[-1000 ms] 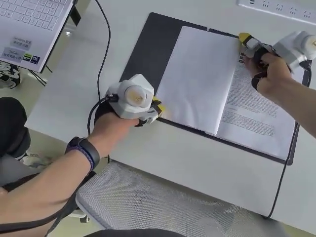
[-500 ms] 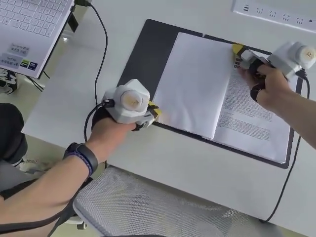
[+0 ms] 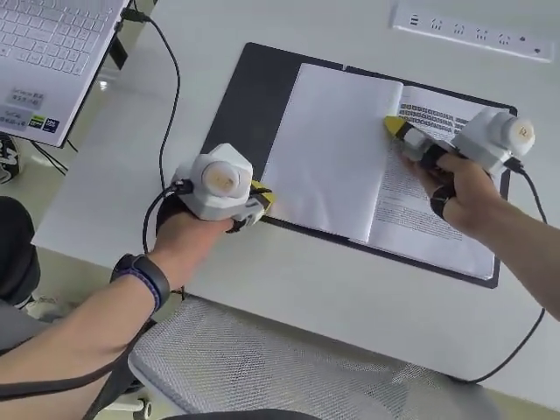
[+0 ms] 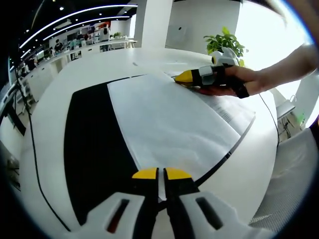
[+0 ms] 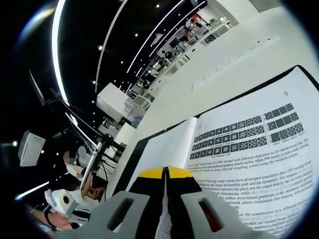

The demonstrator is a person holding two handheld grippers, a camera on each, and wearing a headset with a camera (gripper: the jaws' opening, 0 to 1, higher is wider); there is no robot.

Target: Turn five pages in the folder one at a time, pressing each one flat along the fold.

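Folder (image 3: 252, 96): black, lying open and flat on the white table (image 3: 122, 166), its long side running across in front of the person.
- Left leaf: blank white page (image 3: 332, 149), covering most of the left half and leaving a strip of black cover bare at the far left. It lies nearly flat, rising a little toward the fold.
- Right leaf: printed page (image 3: 433, 223), dense text with rows of small dark squares near its top.

Right gripper (image 3: 393, 128): yellow-tipped, jaws brought together with no gap showing. The tip rests at the fold near the top of the pages, on the edge of the printed page. No sheet can be made out between the jaws.

Left gripper (image 3: 262, 198): yellow-tipped, jaws closed to a thin dark slit, sitting at the near left corner of the blank page, at the folder's front edge. Whether paper is pinched between them cannot be told.

Surroundings:
- Laptop (image 3: 52, 44), open, at the table's far left corner.
- Black cable (image 3: 166, 96) running from the laptop side to the left gripper.
- White power strip (image 3: 472, 31) beyond the folder.
- Grey mesh chair (image 3: 289, 367) at the near edge.
- Dark wristband (image 3: 144, 273) on the left arm.
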